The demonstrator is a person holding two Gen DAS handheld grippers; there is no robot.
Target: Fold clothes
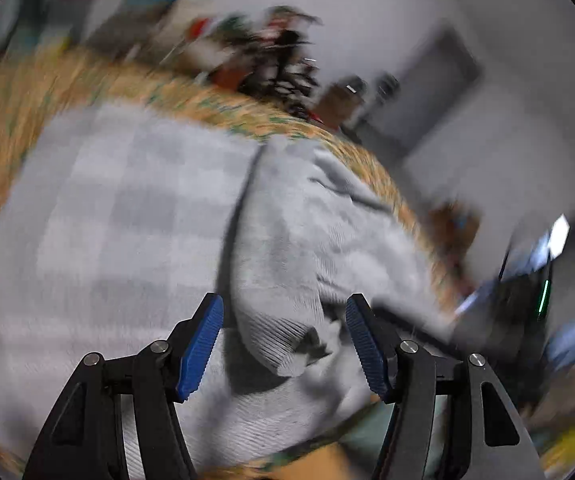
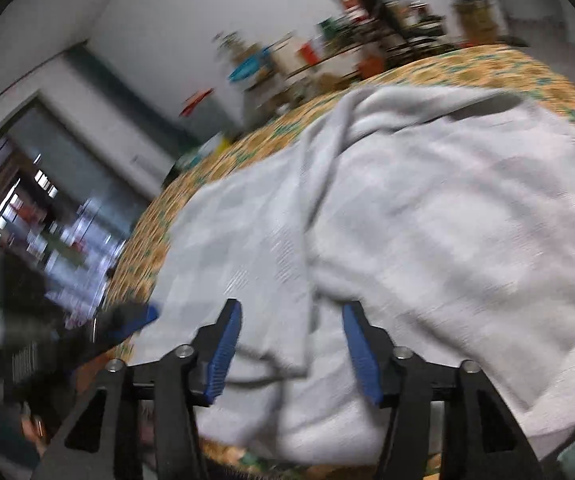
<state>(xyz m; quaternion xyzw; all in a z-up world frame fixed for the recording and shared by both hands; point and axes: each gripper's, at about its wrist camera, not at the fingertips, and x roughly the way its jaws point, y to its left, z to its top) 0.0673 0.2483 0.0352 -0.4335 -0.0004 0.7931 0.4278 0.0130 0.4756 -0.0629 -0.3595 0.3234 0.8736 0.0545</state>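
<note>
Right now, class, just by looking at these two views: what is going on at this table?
A person is folding a light grey knit sweater that lies spread on a table with a yellow-and-green patterned tablecloth. Each hand holds a claw. The left claw is open above a ribbed sleeve cuff, not gripping it. The right claw is open too, over a folded-in edge of the sweater, with nothing pinched. Both views are motion-blurred. Cluttered items stand at the table's far end.

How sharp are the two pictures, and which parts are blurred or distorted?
Left wrist view: the left gripper is sharp, while the sweater, cloth and shelf clutter smear with motion blur. Right wrist view: the right gripper is sharp, the sweater softer, the window side streaked. Both views: fisheye bending, dark corners, no glare.
</note>
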